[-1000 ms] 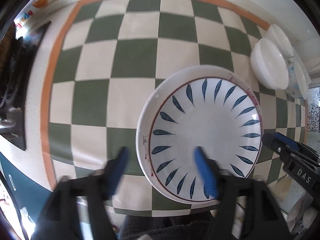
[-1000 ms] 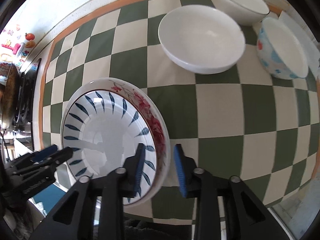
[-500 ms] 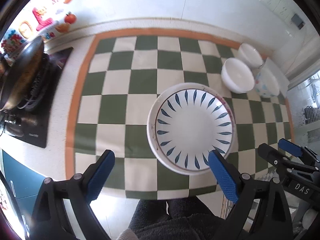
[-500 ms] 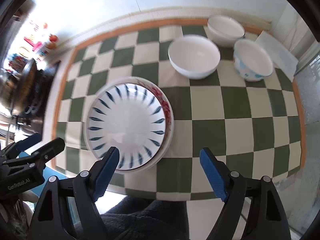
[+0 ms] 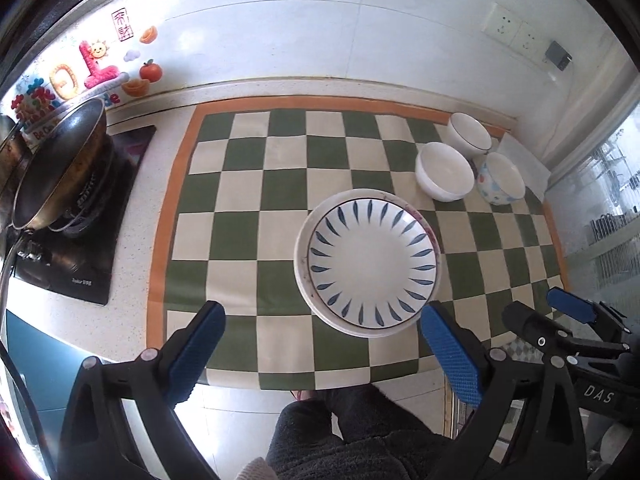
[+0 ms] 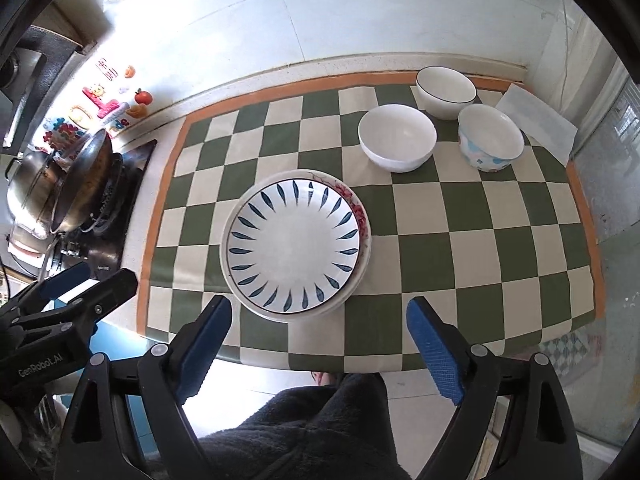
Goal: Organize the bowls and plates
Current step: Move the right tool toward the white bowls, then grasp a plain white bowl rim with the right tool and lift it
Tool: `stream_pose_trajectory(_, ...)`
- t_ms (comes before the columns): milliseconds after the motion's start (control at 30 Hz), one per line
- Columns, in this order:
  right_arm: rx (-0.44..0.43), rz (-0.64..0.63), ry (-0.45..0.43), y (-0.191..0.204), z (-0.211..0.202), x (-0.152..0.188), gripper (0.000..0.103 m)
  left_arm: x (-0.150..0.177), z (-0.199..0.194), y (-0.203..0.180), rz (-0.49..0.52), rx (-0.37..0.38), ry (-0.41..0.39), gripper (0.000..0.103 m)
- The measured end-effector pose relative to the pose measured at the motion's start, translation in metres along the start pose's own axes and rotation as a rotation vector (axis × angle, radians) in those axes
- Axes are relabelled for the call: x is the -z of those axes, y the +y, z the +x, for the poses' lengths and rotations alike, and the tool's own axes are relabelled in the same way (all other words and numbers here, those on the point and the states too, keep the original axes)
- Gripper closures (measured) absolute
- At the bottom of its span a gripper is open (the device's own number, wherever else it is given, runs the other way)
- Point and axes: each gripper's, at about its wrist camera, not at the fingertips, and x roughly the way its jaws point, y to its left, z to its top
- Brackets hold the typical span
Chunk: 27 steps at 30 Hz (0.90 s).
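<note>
A white plate with blue leaf marks (image 5: 370,266) (image 6: 294,240) lies stacked on a red-flowered plate (image 6: 358,210) on the green checked mat. Three bowls stand at the mat's far right: a plain white bowl (image 5: 444,170) (image 6: 396,142), a dark-rimmed white bowl (image 5: 470,134) (image 6: 446,90), and a blue-patterned bowl (image 5: 500,178) (image 6: 490,142). My left gripper (image 5: 320,334) is open and empty, pulled back above the mat's near edge. My right gripper (image 6: 320,328) is open and empty, also back from the plates.
A stove with a wok (image 5: 56,168) (image 6: 80,184) stands left of the mat (image 5: 248,184). A tiled wall with sockets (image 5: 516,36) runs behind the counter. The counter's front edge lies just below the grippers. A folded white paper (image 6: 536,120) lies at the far right.
Both grippers let go of the plates, opened wide and drew back and up from the counter. The stacked plates stay on the mat.
</note>
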Motion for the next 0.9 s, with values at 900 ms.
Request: stream_pose_trajectory(900, -0.289, 0.156, 0.181, -0.198, 0.197, -0.193, 0.027, -0.200, 0.265, -0.121, -0.102, 0.142, 0.365, 0.016)
